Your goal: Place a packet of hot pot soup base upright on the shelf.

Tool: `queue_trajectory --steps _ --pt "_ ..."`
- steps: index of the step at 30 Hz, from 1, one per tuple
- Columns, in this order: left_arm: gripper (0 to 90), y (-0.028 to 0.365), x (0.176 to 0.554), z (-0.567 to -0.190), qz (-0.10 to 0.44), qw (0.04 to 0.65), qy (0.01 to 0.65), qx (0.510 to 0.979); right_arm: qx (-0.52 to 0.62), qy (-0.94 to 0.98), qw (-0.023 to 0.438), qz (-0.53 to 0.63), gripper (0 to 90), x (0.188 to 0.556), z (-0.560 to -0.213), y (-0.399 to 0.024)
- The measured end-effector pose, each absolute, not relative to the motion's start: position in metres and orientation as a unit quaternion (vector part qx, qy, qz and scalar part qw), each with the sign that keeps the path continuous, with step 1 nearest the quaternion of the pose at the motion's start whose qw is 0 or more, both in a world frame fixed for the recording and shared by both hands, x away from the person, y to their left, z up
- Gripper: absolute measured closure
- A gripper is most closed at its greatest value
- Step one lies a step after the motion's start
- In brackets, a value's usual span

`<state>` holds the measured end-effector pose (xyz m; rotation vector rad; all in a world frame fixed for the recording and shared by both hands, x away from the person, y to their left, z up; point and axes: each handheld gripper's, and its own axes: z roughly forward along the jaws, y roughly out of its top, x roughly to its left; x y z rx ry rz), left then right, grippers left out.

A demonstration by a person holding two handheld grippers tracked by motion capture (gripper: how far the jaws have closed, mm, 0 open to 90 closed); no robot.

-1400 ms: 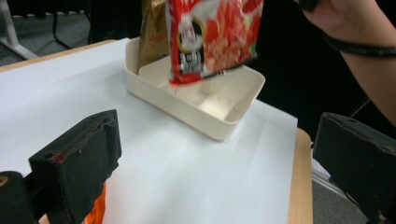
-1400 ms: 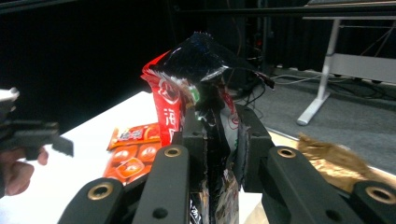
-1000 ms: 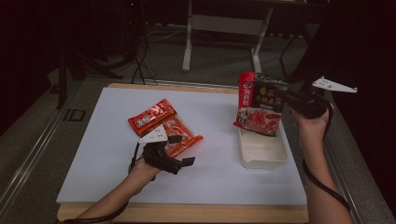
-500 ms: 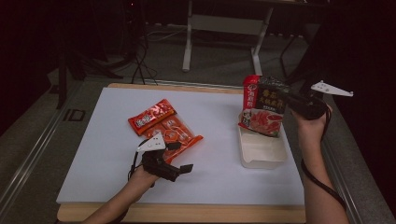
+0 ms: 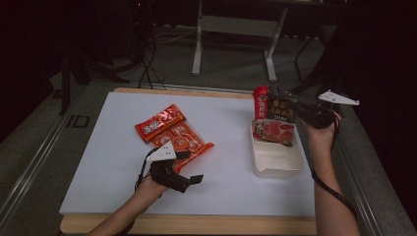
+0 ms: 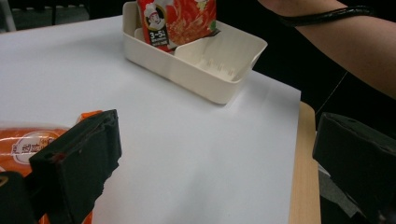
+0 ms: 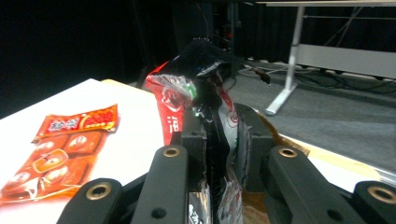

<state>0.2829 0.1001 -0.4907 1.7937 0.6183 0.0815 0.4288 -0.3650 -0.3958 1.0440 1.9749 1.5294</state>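
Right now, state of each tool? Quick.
Left tool: open, holding nothing, beside the orange snack packs.
Right tool: shut on the red-and-black pouch, its lower end in the white tray.

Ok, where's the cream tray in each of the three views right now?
High view: cream tray at right of the white mat, below the held red-and-black packet.
Left gripper view: tray top centre, packet's lower end inside.
Right gripper view: tray not visible.
Shared landmark: that packet.

Left hand-held gripper (image 5: 189,167) low with jaws wide apart; right hand-held gripper (image 7: 219,140) raised, jaws clamped.
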Motion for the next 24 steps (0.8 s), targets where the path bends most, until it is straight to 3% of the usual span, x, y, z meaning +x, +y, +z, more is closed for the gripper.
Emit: queue_trajectory --steps 21,24 --pt "1.5 0.103 0.284 -0.493 0.035 0.583 0.271 0.766 0.399 0.7 0.2 0.557 74.9 0.422 -0.43 -0.377" --pt "1.5 0.104 0.284 -0.492 0.043 0.58 0.271 0.767 0.402 0.7 0.203 0.554 71.4 0.42 -0.43 -0.378"
